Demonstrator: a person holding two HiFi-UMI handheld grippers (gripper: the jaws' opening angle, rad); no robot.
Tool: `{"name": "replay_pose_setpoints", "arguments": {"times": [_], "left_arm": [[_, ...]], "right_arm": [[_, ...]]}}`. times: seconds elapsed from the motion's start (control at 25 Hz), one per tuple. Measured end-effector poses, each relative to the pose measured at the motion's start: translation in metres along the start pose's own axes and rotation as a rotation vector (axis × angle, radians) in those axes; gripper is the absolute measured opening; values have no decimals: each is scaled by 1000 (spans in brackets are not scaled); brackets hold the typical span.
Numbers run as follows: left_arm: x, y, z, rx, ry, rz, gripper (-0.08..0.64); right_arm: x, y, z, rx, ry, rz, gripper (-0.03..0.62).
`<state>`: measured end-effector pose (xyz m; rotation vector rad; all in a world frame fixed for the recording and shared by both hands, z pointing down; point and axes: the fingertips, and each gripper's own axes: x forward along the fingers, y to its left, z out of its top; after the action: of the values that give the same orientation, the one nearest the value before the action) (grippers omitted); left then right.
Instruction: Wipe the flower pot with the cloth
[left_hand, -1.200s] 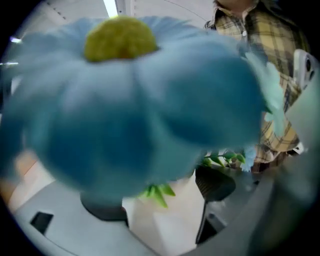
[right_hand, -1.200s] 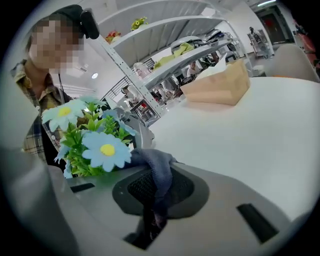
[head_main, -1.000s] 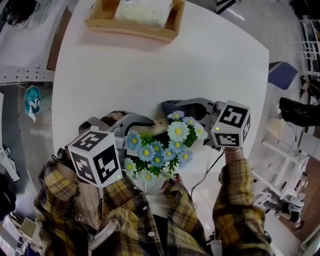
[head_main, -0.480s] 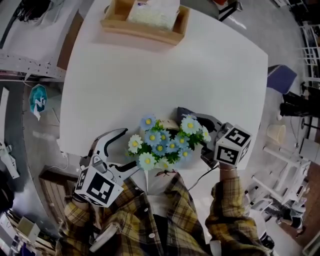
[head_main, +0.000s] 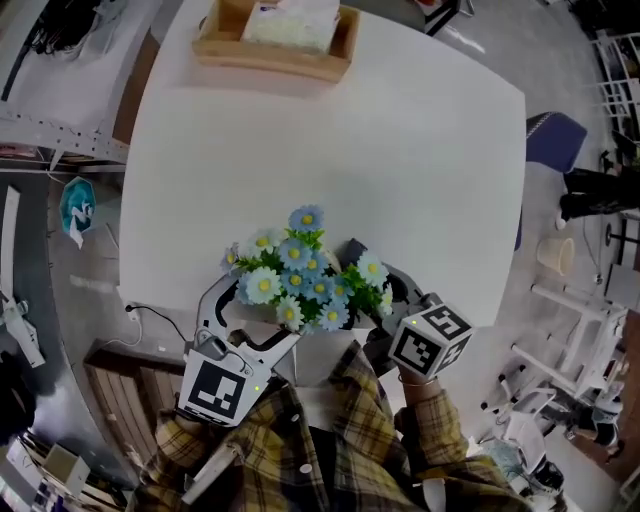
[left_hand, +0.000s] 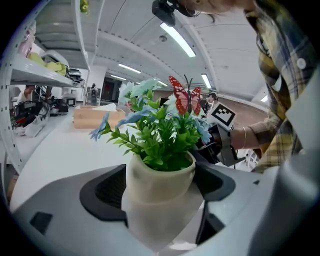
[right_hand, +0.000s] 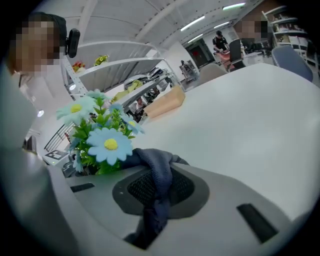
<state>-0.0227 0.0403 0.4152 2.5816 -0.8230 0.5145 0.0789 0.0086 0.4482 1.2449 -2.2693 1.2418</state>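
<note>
Now left claw (head_main: 250, 315) clamps flower pot (left_hand: 159, 187); right claw (head_main: 385, 300) pinches cloth (right_hand: 159, 175); wooden tray (head_main: 270, 62) well apart.

In the left gripper view the pot (left_hand: 159, 180) sinks its base out of sight between the jaws of the left claw (left_hand: 160, 192). In the right gripper view the lower end of the cloth (right_hand: 156, 167) drops hidden between the jaws of the right claw (right_hand: 145, 172), and the flowers (right_hand: 102, 142) screen the pot. From the head view the flowers cover the pot wholly; a dark bit at their right may be cloth or claw. The top edge cuts the tray (head_main: 275, 55)
</note>
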Motion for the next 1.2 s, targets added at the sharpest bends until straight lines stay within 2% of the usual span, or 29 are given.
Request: {"name": "replay_pose_setpoints", "arguments": {"times": [0.2, 0.36, 0.56, 0.88, 1.04, 1.2], "left_arm": [[8, -5, 3, 29, -2, 2, 428], [12, -2, 7, 65, -10, -43, 430], [15, 3, 11, 128, 11, -149, 428], [25, 7, 15, 204, 66, -326, 429], [29, 7, 16, 224, 69, -413, 428], [32, 10, 15, 300, 119, -540, 428]], "right_arm": [[-4, 2, -5, 58, -52, -13, 26], [-4, 3, -4, 25, -37, 18, 26], [-3, 5, -1, -56, 13, 86, 26], [12, -2, 19, -119, 93, 163, 26], [26, -3, 30, -175, 170, 226, 26], [38, -2, 36, -224, 252, 311, 26]]}}
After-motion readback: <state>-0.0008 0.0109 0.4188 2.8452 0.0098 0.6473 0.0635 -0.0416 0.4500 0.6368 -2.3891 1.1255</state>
